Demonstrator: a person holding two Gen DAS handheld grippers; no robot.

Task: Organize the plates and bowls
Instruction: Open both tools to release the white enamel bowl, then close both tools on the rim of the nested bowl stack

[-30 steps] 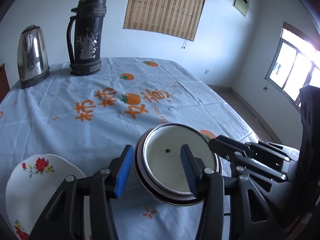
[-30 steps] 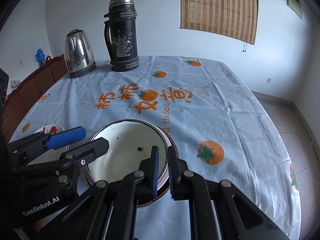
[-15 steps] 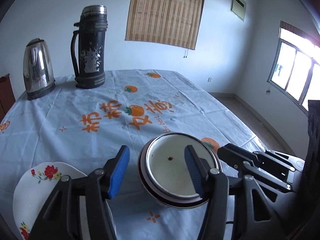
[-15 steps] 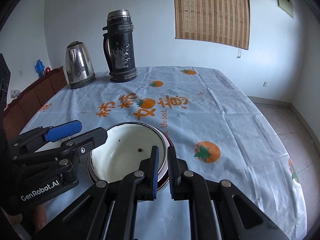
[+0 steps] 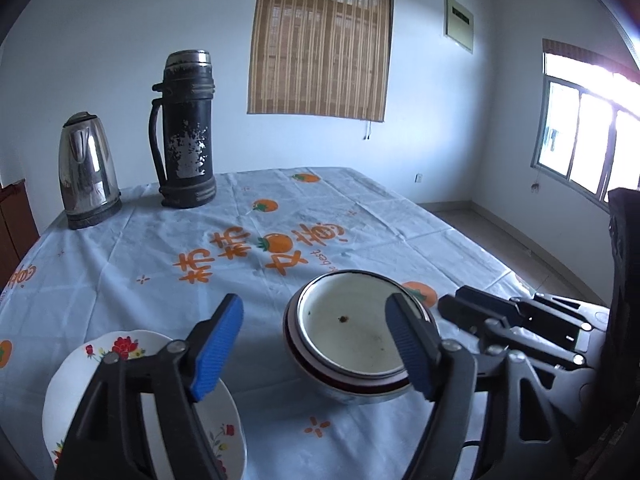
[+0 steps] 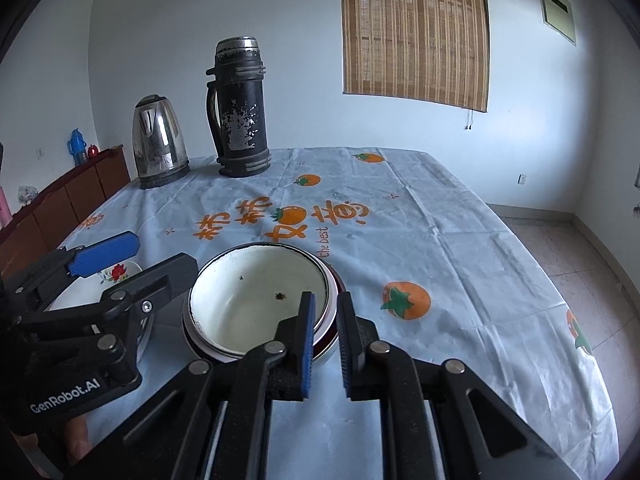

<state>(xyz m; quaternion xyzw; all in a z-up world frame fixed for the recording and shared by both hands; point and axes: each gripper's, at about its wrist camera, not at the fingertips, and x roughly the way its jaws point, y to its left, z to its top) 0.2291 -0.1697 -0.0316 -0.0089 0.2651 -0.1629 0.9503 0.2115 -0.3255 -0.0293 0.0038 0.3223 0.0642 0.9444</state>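
Floral plate (image 5: 80,384): lies flat on the counter (image 5: 120,272) at the near left edge, partly under the left finger of the left gripper (image 5: 316,348). Nothing is stacked on it.

Left gripper: jaws opening, blue pads well apart. The right pad stands in front of the bowls' near right rim and the left pad is clear of them on the plate side. No pad presses on anything; the gripper holds nothing.

Nested bowls (image 5: 352,336): a white enamel bowl sits inside a dark-rimmed bowl, upright on the counter, just right of the plate and apart from it.

Right gripper (image 6: 324,344): jaws opening by a narrow gap, with the bowls' near right rim just ahead of that gap. Whether the pads touch the rim cannot be told; no clamping is evident.

Judgement: the plate lies to the left of the bowls, directly beneath the left gripper, so the left hand is the nearer for any move joining plate and bowls.
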